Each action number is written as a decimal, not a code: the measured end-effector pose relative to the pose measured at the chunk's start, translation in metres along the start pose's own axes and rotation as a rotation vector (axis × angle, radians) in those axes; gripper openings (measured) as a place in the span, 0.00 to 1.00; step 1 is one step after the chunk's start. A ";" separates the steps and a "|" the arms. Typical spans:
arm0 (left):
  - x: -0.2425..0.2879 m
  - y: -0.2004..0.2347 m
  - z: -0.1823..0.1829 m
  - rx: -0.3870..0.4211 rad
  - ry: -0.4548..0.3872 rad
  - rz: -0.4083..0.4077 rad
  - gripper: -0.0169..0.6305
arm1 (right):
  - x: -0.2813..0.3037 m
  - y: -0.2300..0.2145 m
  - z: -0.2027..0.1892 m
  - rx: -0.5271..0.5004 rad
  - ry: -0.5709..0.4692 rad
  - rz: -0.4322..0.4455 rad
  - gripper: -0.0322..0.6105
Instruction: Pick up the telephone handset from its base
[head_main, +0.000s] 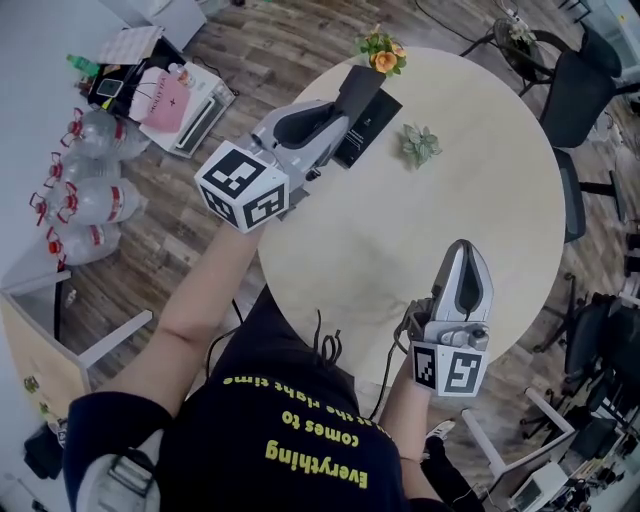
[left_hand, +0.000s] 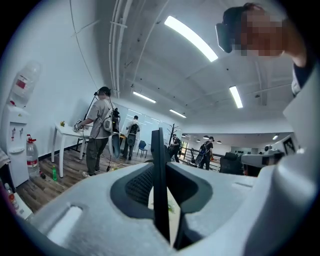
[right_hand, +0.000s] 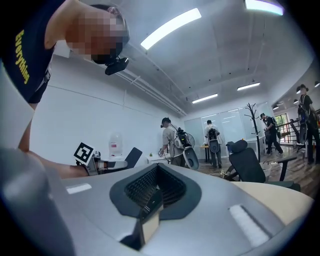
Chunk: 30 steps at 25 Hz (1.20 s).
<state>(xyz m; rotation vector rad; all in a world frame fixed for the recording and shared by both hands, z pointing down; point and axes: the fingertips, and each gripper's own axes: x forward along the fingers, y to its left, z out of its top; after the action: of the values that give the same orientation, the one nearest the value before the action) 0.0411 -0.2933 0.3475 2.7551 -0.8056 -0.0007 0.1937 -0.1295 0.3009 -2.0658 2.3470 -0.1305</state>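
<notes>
**A:** Entry one: left gripper (head_main: 335, 118), fingers?

**B:** Clamped on the telephone handset (head_main: 362, 88). The left gripper view shows it edge-on, a thin black slab pinched between the pads. The grip is across the narrow dimension, presumably because the flat faces give the ribbed pads purchase.

**A:** Location of handset?

**B:** Held roughly level over its base (head_main: 377, 128) at the far-left side of the table (head_main: 470, 190). It appears to be raised off the cradle, though the gap itself cannot be confirmed.

**A:** Entry two: right gripper (head_main: 467, 255)?

**B:** Jaws together on nothing. It is parked by the table's near edge, well apart from the phone, and probably kept out of the way.

**A:** Materials?

**B:** Handset and base are matt black plastic with rectangular, hard edges. The grippers have smooth grey moulded shells, dark ridged pads and cubes with square markers. The table is round, pale and matt-topped. There is also an orange-flowered plant (head_main: 381, 52) just beyond the handset and a small green plant (head_main: 420, 145) beside the base.
</notes>
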 end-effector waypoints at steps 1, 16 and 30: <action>-0.005 -0.005 0.004 0.001 -0.010 -0.001 0.15 | -0.003 0.002 0.005 -0.006 -0.012 0.002 0.07; -0.085 -0.061 0.049 0.029 -0.139 0.011 0.15 | -0.053 0.028 0.056 -0.074 -0.131 0.028 0.07; -0.149 -0.108 0.084 0.075 -0.263 0.025 0.15 | -0.083 0.044 0.089 -0.122 -0.214 0.054 0.07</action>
<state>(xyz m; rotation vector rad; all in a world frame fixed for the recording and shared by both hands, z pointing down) -0.0344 -0.1485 0.2281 2.8525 -0.9226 -0.3411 0.1664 -0.0464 0.2050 -1.9508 2.3297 0.2285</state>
